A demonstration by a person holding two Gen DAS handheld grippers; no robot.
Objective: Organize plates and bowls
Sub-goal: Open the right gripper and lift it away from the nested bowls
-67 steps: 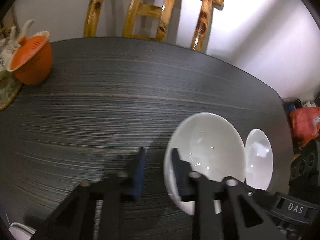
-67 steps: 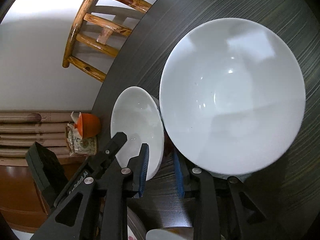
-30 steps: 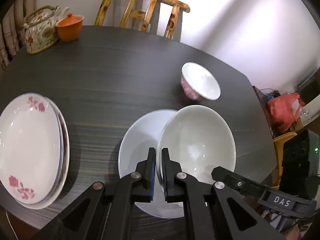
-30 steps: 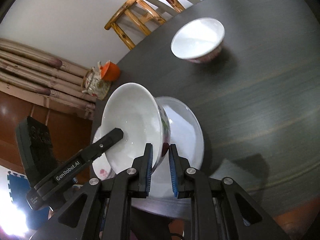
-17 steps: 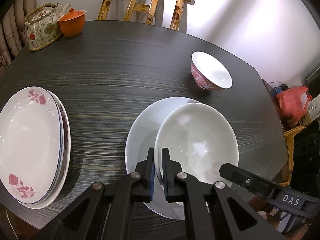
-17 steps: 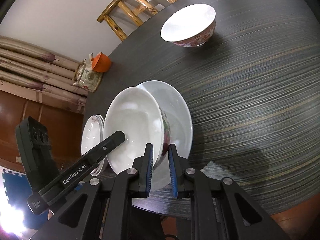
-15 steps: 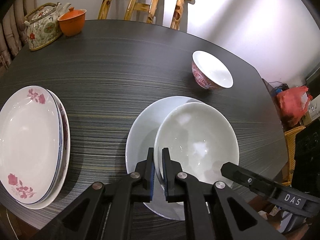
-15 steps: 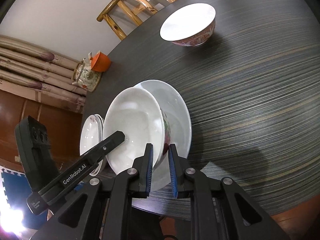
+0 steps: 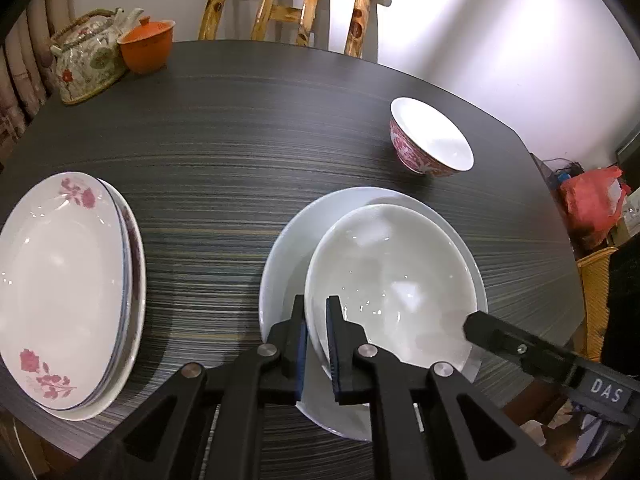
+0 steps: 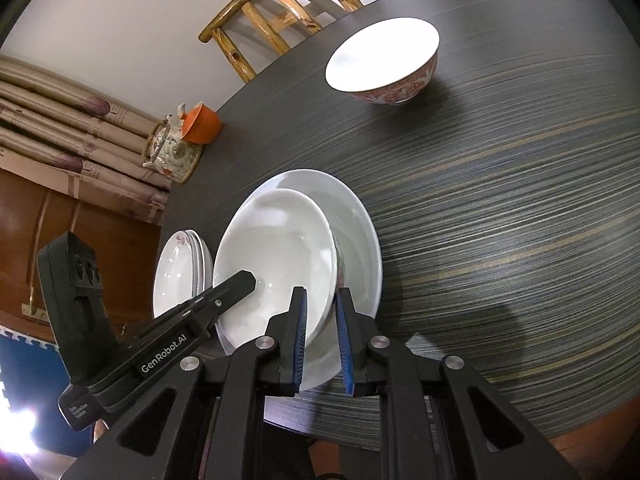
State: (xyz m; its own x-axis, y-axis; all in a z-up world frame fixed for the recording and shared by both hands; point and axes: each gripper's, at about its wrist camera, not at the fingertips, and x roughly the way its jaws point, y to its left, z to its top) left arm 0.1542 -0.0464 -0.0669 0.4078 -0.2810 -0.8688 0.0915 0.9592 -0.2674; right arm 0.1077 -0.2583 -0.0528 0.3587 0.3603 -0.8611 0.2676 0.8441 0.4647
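Note:
A large white bowl [image 9: 392, 280] [image 10: 280, 248] sits inside a plain white plate [image 9: 288, 248] [image 10: 356, 216] near the table's front edge. My left gripper [image 9: 316, 308] straddles the bowl's near-left rim. Its jaws are opening, and the pads still look to touch the rim. My right gripper [image 10: 320, 300] is shut on the opposite rim, one pad inside and one outside. A small red-patterned bowl [image 9: 432, 140] [image 10: 384, 56] stands alone farther back. A stack of flowered plates [image 9: 60, 272] [image 10: 176, 272] lies to the left.
The dark striped table [image 9: 260, 120] carries a flowered teapot [image 9: 88, 56] and an orange cup [image 9: 146, 46] at its far left corner. A wooden chair [image 9: 296, 0] stands behind the table. A red bag [image 9: 592, 200] lies beyond the right edge.
The large bowl, held by both grippers, came down into the white plate and settled there. The gap between the left pads looks slightly wider than half a second ago.

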